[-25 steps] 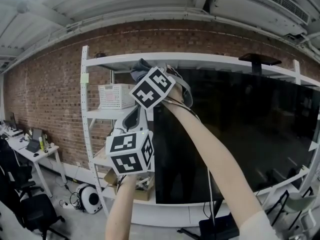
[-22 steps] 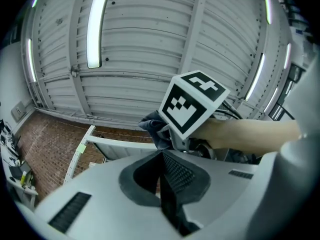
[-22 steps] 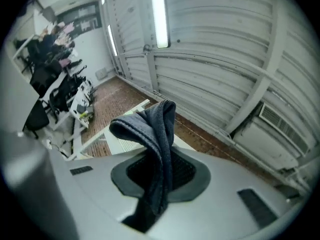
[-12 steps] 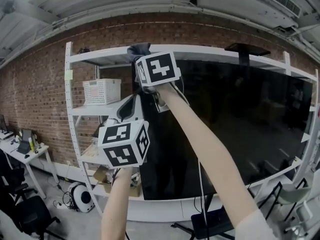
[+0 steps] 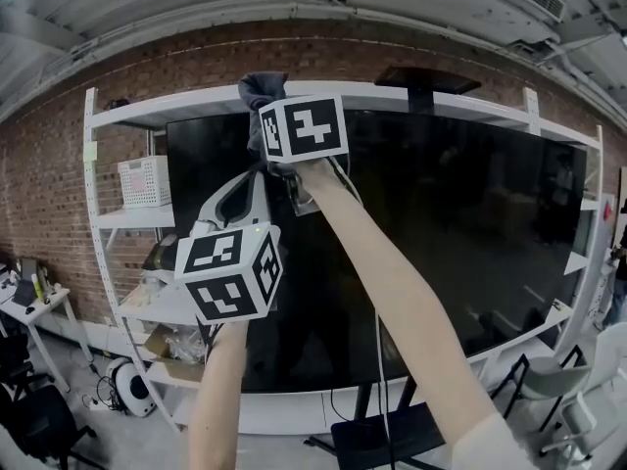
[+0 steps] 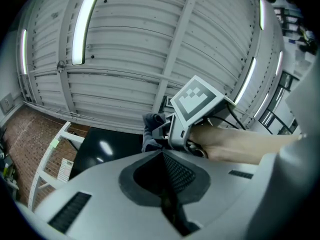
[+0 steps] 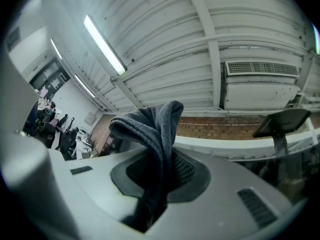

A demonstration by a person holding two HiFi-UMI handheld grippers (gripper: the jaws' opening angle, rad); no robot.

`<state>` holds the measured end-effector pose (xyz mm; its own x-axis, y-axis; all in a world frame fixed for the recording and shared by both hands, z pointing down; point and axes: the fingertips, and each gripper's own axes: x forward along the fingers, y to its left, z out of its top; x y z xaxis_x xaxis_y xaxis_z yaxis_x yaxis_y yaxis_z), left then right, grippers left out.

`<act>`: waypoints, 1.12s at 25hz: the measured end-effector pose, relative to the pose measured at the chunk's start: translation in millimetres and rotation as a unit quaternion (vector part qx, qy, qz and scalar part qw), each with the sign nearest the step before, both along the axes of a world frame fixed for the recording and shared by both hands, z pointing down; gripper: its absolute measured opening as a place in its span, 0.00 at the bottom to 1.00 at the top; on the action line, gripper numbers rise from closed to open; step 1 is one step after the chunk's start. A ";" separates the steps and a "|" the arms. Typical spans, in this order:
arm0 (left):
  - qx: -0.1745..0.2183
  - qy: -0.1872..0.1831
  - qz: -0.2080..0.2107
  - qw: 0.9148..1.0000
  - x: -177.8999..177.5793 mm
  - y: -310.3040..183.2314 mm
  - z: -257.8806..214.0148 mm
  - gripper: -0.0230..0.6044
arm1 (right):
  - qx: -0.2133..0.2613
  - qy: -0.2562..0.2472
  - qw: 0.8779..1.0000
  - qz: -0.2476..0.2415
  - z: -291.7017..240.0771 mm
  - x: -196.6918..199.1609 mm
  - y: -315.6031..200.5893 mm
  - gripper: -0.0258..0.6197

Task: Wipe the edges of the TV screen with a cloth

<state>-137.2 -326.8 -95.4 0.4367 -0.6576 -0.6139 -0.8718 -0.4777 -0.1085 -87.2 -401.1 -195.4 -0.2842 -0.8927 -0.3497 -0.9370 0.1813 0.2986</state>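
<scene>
At the TV [image 5: 441, 223] top, right tongs [image 7: 159, 181] pinch upright cloth [image 7: 152, 126]; left tongs [image 6: 164, 184] closed.

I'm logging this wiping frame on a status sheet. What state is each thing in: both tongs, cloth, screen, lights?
right tongs: shut on the cloth
left tongs: shut, nothing between them
cloth: bunched, held up by the screen's top edge
TV screen: dark, upright
ceiling lights: lit

Reaching high with right gripper [image 7: 159, 186], arm outstretched, jaws clamped on cloth [image 7: 156, 126]; holding left gripper [image 6: 167, 196] lower, jaws together, empty.
</scene>
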 end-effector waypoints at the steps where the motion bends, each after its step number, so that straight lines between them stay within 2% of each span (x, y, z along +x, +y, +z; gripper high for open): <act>1: -0.002 0.005 0.001 1.000 16.1 1.7 0.1 0.06 | 0.000 0.000 1.000 -0.003 0.4 16.5 3.5 0.14; 7: -0.020 0.015 0.008 1.000 128.8 13.0 7.3 0.06 | -0.006 -0.012 0.999 -0.041 4.7 119.6 21.4 0.14; 13: -0.012 -0.008 0.014 1.000 218.7 23.5 2.2 0.06 | 0.016 -0.002 0.999 -0.047 1.2 189.7 39.0 0.14; 16: -0.010 -0.006 0.021 1.000 239.6 23.7 -3.2 0.06 | 0.016 -0.003 0.999 -0.049 2.2 212.9 41.0 0.14; 21: 0.007 -0.001 0.018 1.000 254.8 30.8 -11.3 0.06 | 0.033 0.023 0.999 -0.029 -3.2 246.1 51.0 0.14; 25: 0.016 -0.012 -0.004 1.000 275.2 35.8 -14.1 0.06 | 0.038 0.043 0.998 -0.017 -2.5 279.2 57.4 0.14; 28: 0.019 -0.011 -0.014 1.000 308.6 44.0 -17.2 0.06 | 0.039 0.051 0.998 -0.024 -3.2 318.1 65.1 0.14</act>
